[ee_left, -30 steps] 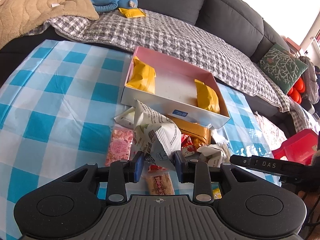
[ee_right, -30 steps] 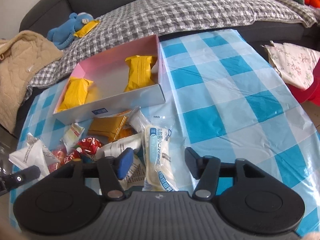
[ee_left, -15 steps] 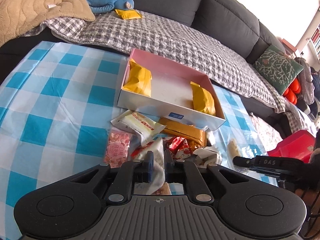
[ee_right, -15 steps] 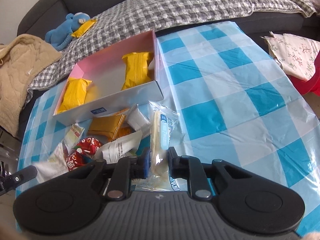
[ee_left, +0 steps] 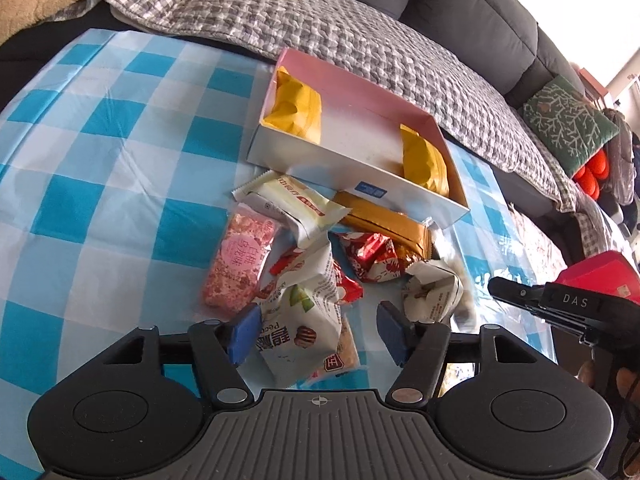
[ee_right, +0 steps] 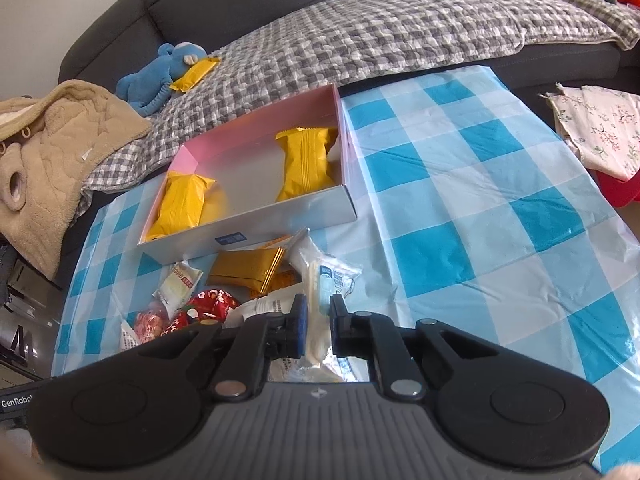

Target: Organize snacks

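Observation:
A pink and silver box [ee_left: 352, 184] on the blue checked tablecloth holds two yellow packets [ee_left: 298, 108]. It also shows in the right wrist view [ee_right: 248, 228]. Loose snacks lie in front of it. My left gripper [ee_left: 318, 334] is open, with a white pecan snack bag [ee_left: 298, 320] lying between its fingers. My right gripper [ee_right: 317, 326] is shut on a clear white packet with blue print [ee_right: 326, 280], held edge-up above the pile.
A pink snack bar [ee_left: 238, 264], a white wafer packet [ee_left: 298, 204], a gold packet [ee_left: 384, 224] and red wrappers [ee_left: 370, 256] lie near the box. A sofa with a grey checked blanket [ee_right: 360, 36] runs behind. A blue plush toy [ee_right: 160, 76] lies on it.
My left gripper was shut on the white snack bag and has opened; the bag now lies on the pile. My right gripper closed on the clear packet and still holds it.

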The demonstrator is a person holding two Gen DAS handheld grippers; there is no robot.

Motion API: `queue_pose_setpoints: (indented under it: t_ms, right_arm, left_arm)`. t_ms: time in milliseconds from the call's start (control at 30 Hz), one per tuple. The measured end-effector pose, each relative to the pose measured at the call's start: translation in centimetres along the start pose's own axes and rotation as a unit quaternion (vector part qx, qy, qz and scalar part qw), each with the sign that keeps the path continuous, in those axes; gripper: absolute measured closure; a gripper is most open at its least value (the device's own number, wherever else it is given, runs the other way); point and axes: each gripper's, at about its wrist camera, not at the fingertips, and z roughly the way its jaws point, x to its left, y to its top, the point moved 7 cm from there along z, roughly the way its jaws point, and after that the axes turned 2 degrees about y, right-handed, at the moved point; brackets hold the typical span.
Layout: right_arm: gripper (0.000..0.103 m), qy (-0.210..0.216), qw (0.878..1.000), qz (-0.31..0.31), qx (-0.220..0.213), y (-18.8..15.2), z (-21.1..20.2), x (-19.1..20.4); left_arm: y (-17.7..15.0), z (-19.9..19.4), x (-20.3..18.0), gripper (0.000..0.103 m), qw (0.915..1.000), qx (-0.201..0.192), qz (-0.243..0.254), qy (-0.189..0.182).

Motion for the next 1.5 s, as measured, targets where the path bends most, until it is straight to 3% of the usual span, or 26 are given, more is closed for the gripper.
queue_pose_setpoints:
  t_ms: [133,200,267,333,467,633,867,1500]
  right_arm:
    - [0.098,-0.013,1.000,-0.012,0.025,-0.4,1.0,-0.4]
    - [0.091,-0.017,0.999,-0.016,0.027,-0.7,1.1,-0.3]
    - [0.075,-0.025,0.999,-0.029,0.030,-0.7,1.3,-0.2]
    - [0.066,-0.043,0.998,-0.040,0.034,-0.9,1.8,-0.1]
    - [0.065,-0.057,0.995,-0.046,0.066,-1.6,3.7,-0.3]
    - [0.078,-0.059,0.996,-0.038,0.058,-1.5,3.2,-0.7]
    - [0.088,-0.048,0.998,-0.001,0.042,-1.2,2.1,-1.3]
    - [0.090,0.021,0.997,0.074,-0.017,0.8,-0.7,-1.7]
  left_arm:
    - [-0.3,1.1,-0.5,0.032,0.9984,-0.002,0.040,0.041]
    - [-0.3,1.5,-0.2,0.035,0.9981,-0.003,0.038,0.049]
    - [-0.2,1.7,-0.1,0.037,0.9975,-0.007,0.043,0.056]
    - [-0.2,2.2,0.0,0.045,0.9965,-0.007,0.052,0.065]
    - [-0.3,2.3,-0.2,0.047,0.9949,-0.013,0.069,0.073]
    - [0.0,1.5,0.4,0.062,0.9972,-0.016,0.040,0.061]
    - [0.2,0.7,0.6,0.067,0.9985,-0.019,0.020,0.048]
    - [3.2,-2.7,-0.2,0.068,0.9970,-0.071,-0.026,-0.019]
